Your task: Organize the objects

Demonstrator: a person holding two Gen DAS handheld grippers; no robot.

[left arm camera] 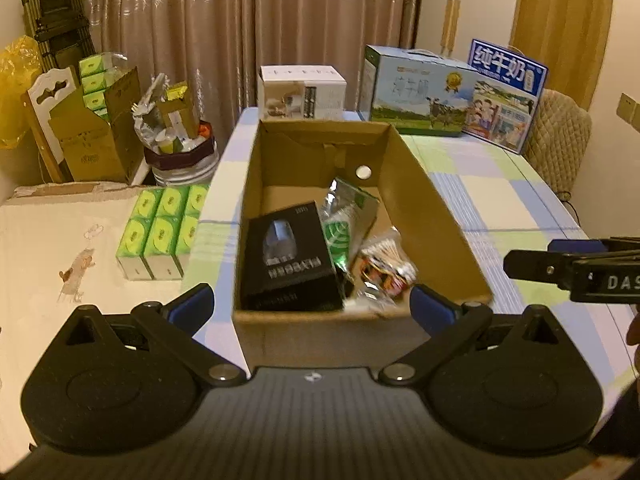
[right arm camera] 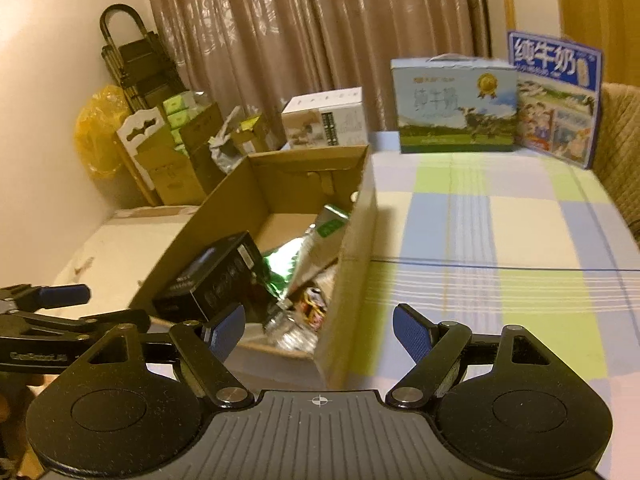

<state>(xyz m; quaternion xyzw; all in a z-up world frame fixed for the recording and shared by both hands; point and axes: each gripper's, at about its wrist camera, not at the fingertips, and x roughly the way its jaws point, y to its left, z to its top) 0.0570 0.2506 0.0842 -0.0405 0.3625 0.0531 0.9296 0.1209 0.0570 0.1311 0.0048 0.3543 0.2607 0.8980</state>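
Tilting down toward cardboard box (left arm camera: 320, 208): left tongs (left arm camera: 312, 304) spread wide, right tongs (right arm camera: 319, 330) apart, both empty.

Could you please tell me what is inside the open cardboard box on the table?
Inside the cardboard box: a black carton, a green-and-silver pouch and a clear packet. Anything beneath them is hidden.
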